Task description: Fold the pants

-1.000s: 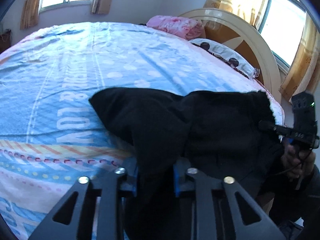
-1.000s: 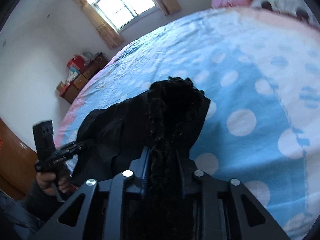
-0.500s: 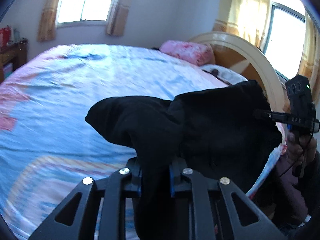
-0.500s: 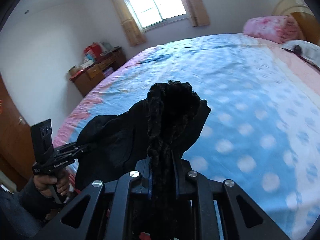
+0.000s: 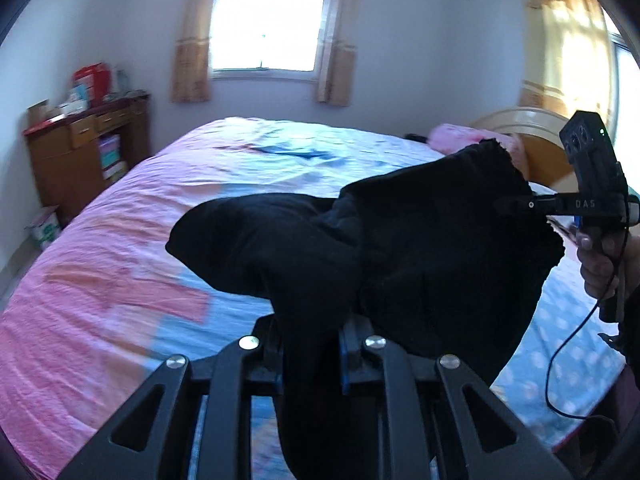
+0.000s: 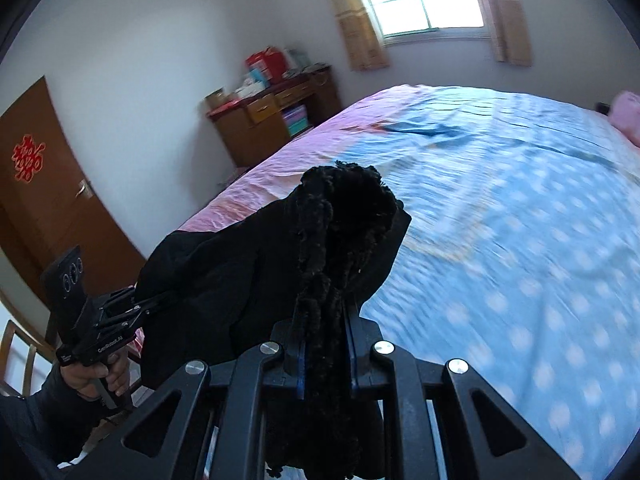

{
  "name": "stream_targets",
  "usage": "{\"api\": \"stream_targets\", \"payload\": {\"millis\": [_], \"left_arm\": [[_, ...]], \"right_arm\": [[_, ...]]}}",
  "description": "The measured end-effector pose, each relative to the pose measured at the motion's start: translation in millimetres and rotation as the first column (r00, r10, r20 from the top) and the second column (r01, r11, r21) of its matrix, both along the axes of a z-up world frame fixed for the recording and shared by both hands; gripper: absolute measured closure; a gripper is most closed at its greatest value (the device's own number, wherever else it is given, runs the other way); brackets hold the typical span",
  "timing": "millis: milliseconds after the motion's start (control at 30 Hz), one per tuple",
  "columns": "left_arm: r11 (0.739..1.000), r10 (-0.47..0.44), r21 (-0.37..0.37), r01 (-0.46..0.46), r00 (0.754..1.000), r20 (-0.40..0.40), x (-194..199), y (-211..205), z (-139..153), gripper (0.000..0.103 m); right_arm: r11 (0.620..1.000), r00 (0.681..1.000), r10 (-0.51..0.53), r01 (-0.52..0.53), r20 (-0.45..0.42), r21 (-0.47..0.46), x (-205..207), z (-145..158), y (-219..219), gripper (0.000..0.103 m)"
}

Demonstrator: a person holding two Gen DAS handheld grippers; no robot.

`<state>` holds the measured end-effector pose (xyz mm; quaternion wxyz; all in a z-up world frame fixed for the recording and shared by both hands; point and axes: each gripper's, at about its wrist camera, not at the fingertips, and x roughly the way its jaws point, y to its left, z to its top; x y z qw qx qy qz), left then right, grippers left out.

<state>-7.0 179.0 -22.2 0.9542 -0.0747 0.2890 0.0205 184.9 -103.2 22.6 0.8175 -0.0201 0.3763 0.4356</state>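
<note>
The black fleece-lined pants (image 5: 420, 248) hang in the air between my two grippers, above the near edge of the bed. My left gripper (image 5: 312, 356) is shut on one end of the fabric, which bunches out over its fingers. My right gripper (image 6: 326, 348) is shut on the other end, where the fuzzy lining (image 6: 340, 216) sticks up. The right gripper also shows in the left wrist view (image 5: 520, 204), clamped on the pants' far corner. The left gripper shows in the right wrist view (image 6: 160, 300), gripping the cloth at lower left.
The bed (image 6: 500, 208) with a blue dotted and pink sheet fills the space ahead. A pink pillow (image 5: 460, 136) and wooden headboard (image 5: 532, 140) are at the right. A wooden dresser (image 5: 80, 160) stands by the far wall, a brown door (image 6: 44, 200) at the left.
Both grippers have lifted the pants up off the bed and tilted upward, so the far wall and window came into view. Both grips held.
</note>
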Motion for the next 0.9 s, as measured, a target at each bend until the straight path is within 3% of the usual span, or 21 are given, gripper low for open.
{"api": "stream_targets", "payload": {"millis": [133,367,733,833,867,900], "left_arm": [[0.996,0.081,0.040,-0.080,0.996,-0.027,5,23,-10,0.084],[0.987,0.161,0.040,-0.158,0.985,-0.064,14,66,-27,0.084],[0.983,0.184,0.020,-0.183,0.976,-0.118,24,85,-65,0.083],[0.980,0.197,0.045,-0.193,0.973,-0.119,24,82,-71,0.074],[0.978,0.209,0.048,-0.204,0.969,-0.129,25,84,-76,0.063],[0.976,0.215,0.050,-0.210,0.967,-0.137,25,84,-79,0.059]], "right_arm": [[0.998,0.998,0.061,-0.062,-0.009,-0.013,22,-8,49,0.089],[0.991,0.991,0.122,-0.125,-0.055,-0.054,61,-37,121,0.089],[0.984,0.981,0.121,-0.139,-0.154,-0.110,102,-101,169,0.089],[0.982,0.979,0.120,-0.142,-0.167,-0.124,108,-111,171,0.088],[0.981,0.977,0.114,-0.140,-0.182,-0.137,111,-116,171,0.087],[0.980,0.978,0.097,-0.126,-0.186,-0.151,113,-120,170,0.080]]}}
